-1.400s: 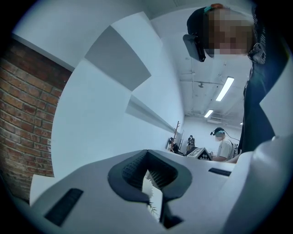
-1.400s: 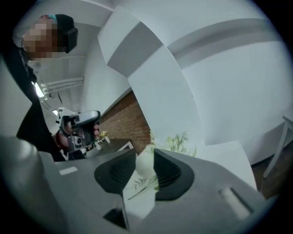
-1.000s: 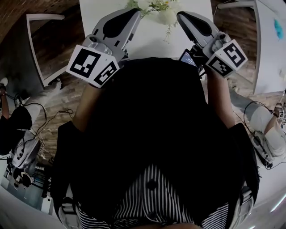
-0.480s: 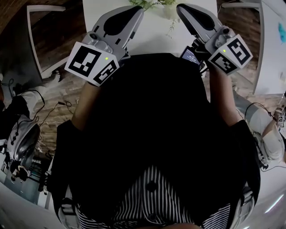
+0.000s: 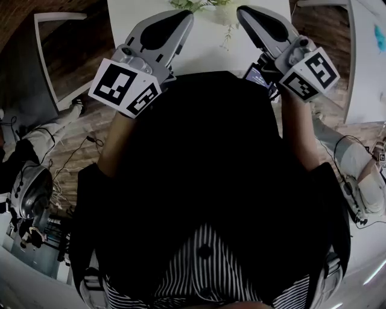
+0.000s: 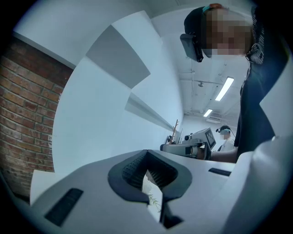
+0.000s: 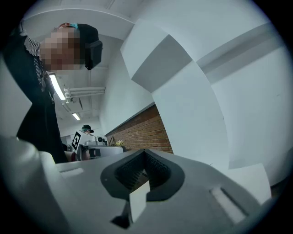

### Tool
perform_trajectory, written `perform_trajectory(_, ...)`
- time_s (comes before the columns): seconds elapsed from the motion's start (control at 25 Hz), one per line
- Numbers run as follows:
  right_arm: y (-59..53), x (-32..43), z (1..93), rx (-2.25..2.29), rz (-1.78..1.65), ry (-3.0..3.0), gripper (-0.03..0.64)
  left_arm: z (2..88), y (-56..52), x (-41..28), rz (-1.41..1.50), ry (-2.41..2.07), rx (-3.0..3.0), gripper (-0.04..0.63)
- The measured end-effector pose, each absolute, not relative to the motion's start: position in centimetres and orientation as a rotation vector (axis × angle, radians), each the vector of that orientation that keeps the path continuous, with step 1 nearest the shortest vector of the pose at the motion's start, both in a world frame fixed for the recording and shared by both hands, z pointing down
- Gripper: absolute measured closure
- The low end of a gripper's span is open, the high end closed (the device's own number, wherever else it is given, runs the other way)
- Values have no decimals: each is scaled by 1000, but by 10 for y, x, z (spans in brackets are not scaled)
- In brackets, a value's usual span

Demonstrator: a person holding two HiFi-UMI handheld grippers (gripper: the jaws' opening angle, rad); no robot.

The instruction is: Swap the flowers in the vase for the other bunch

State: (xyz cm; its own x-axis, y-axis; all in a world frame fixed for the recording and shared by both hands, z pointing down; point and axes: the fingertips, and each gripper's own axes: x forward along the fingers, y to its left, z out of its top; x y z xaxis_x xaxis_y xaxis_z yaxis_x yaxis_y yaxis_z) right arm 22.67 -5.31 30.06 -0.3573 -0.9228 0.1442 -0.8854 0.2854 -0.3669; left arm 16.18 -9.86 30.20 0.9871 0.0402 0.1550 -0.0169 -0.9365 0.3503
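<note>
1. Reading the tools first: the left gripper [image 5: 183,17], at the upper left of the head view, and the right gripper [image 5: 242,12], at the upper right, both have their jaws pressed together. Neither has hold of anything; only the small hollow between the pads is clear.
2. Low in the left gripper view, a thin green sprig [image 6: 154,201] shows against white through that hollow. I judge that it lies beyond the jaws and is not gripped.
3. Both tools point toward the top of the frame, roughly level, at the near edge of the white table [image 5: 145,24].
4. The flowers [image 5: 202,5] sit at the very top centre, beyond and between the two tips and mostly cut off. No view shows the vase clearly, or which bunch is in it.
5. Closed, empty tools short of the flowers fit either a reach toward a bunch or a finished swap.
6. If a bunch is still to be moved:
   - The head should tip up so the stems come into view.
   - The jaws must part before reaching in.
   - The grip belongs low on the stems, not on the blossoms, which would likely crush.
</note>
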Motion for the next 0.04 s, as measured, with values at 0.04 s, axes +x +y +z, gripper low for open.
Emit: perform_trajectory(0.04,-52,228,304,-1724,-599,2438,615,306,-98,163,228,18,2772,591)
